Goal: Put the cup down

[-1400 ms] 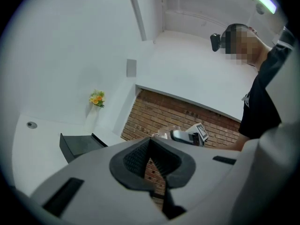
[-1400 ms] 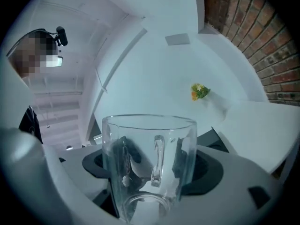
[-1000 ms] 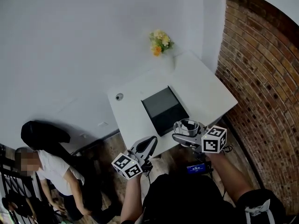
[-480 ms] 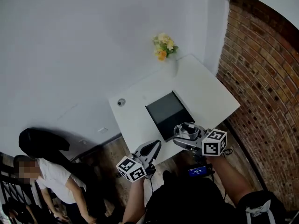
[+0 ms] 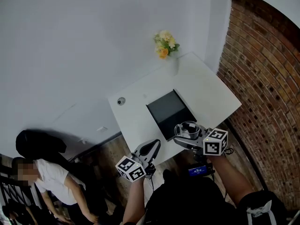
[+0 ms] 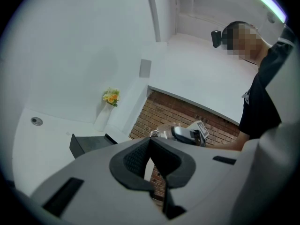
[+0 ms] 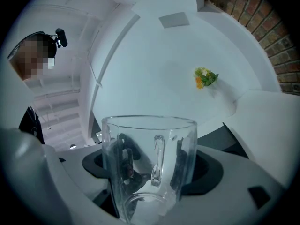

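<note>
Clamping an upright clear glass cup (image 7: 149,153), right gripper (image 5: 183,137) at the white table's (image 5: 201,86) near edge — left gripper (image 5: 151,148) pinched closed, empty.

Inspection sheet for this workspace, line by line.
Surface: white table, set against the white wall.
Job's things: glass cup, upright, looks empty, held near the table's front edge, not yet set down.
Clutter: black box mid-table; flowers in a vase at the far side; small round fitting near the left corner.
Grippers: right gripper shut on the glass cup; left gripper shut, empty, off the table's front.
Cables: nothing seen on the table.
Surroundings: brick wall on the right; another person standing at lower left.
</note>
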Available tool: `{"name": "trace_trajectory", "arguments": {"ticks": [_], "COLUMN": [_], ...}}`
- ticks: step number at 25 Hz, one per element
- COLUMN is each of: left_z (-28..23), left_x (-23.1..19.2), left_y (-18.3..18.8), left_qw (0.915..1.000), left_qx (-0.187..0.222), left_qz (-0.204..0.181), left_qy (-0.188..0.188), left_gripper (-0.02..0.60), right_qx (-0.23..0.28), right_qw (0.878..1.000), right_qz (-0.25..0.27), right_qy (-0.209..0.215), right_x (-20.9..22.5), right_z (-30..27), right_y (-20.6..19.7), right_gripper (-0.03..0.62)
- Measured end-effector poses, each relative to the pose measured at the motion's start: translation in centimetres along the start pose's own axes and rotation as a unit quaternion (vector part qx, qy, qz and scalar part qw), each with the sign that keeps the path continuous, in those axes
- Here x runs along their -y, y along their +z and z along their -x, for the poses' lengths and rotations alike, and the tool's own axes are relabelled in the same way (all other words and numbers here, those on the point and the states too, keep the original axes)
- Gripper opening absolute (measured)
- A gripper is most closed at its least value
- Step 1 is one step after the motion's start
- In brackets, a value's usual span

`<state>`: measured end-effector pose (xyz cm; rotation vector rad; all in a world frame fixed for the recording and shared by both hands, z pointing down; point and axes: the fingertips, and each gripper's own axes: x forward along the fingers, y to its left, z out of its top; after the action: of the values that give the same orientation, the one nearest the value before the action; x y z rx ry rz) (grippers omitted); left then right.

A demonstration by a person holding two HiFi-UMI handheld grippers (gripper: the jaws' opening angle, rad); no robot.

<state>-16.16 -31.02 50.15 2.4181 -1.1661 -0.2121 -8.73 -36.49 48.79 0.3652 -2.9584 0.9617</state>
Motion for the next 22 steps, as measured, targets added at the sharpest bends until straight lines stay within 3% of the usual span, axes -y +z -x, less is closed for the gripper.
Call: {"name": "trace_trajectory", "arguments": {"ticks": [10, 17, 22], "left_z": [0.1, 0.2, 0.3], "left_x": [0.0, 0.0, -0.3], "left_y": [0.1, -0.7, -0.7], "left_qw": [1.0000, 0.9998, 0.9997], "left_qx": [0.002, -0.004, -0.009], "left_qz": [0.005, 0.012, 0.014], "left_qy": [0.007, 0.016, 0.018], "left_gripper": [0.008, 0.008, 0.008], "right_qx": [-0.018, -0.062, -0.077], "right_qw": [1.000, 0.998, 0.994], "right_qz": [-0.005, -0.003, 0.042], "right_qy": [0.002, -0.008, -0.059], "right_x": [0.8, 3.1, 6.6], "right_z": [-0.3, -2.9, -6.5], "right_y": [-0.8, -3.3, -4.0], "right_gripper": [0.414, 0.414, 0.414]}}
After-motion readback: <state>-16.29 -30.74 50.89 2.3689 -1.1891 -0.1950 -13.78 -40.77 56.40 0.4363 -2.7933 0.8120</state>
